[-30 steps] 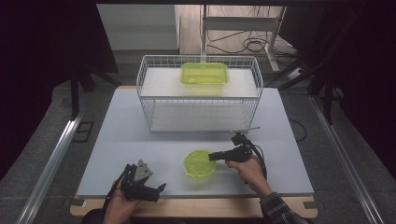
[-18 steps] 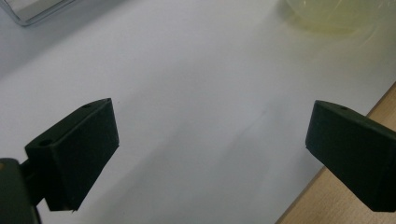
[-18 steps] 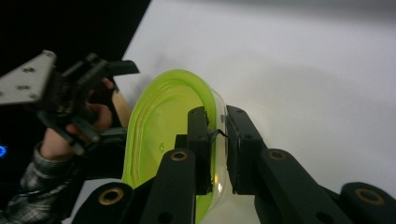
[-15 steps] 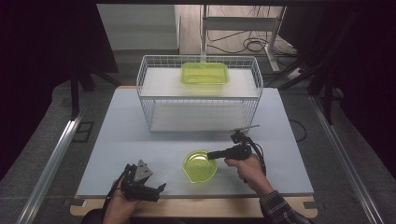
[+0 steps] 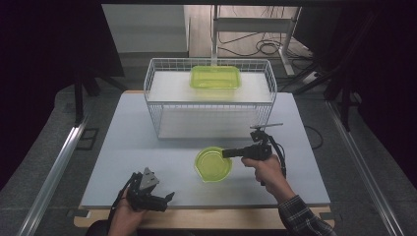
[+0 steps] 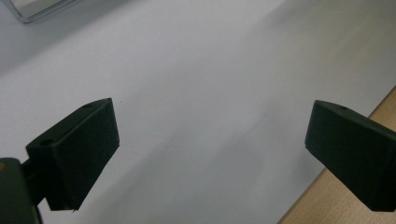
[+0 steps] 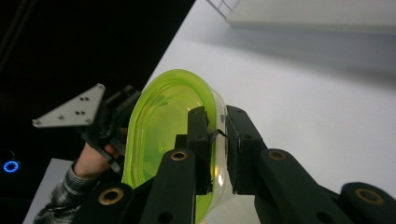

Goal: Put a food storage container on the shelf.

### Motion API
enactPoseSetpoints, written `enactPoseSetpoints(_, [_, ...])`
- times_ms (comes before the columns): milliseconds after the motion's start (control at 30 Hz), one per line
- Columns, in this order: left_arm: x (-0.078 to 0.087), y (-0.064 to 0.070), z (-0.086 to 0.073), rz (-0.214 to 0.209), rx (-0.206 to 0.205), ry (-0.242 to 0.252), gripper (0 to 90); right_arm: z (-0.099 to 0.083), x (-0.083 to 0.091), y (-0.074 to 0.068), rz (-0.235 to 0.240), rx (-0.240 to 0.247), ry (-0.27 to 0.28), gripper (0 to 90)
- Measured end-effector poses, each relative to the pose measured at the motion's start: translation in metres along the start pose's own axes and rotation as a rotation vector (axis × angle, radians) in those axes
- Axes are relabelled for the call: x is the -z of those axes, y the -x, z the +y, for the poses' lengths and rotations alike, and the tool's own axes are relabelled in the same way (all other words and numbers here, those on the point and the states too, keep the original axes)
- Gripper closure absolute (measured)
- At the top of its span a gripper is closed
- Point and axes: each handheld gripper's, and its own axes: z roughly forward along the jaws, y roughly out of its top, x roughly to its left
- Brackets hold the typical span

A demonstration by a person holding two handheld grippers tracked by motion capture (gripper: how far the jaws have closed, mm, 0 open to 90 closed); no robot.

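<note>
A translucent green round bowl (image 5: 213,165) hangs tilted just above the middle of the white table (image 5: 142,147). My right gripper (image 5: 226,153) is shut on its right rim. In the right gripper view the two jaws pinch the bowl (image 7: 161,126) wall between them, and my right gripper (image 7: 217,135) points toward the table's left side. My left gripper (image 5: 166,198) rests near the front edge at the left, open and empty. In the left gripper view the jaws of my left gripper (image 6: 210,140) stand wide apart over bare table.
A white wire rack (image 5: 162,103) stands at the back of the table, with a green rectangular container (image 5: 215,77) on its upper shelf. The table's wooden front edge (image 6: 317,205) lies close to the left gripper. Dark floor and metal rails flank the table.
The right gripper has carried the green bowl a little up and toward the rack. The left gripper has stayed where it was.
</note>
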Motion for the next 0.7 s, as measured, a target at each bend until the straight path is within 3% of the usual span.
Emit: enactPoseSetpoints(700, [-0.001, -0.001, 0.000, -0.017, 0.005, 0.001, 1.7, 0.048, 0.034, -0.028, 0.007, 0.015, 0.115, 80.8])
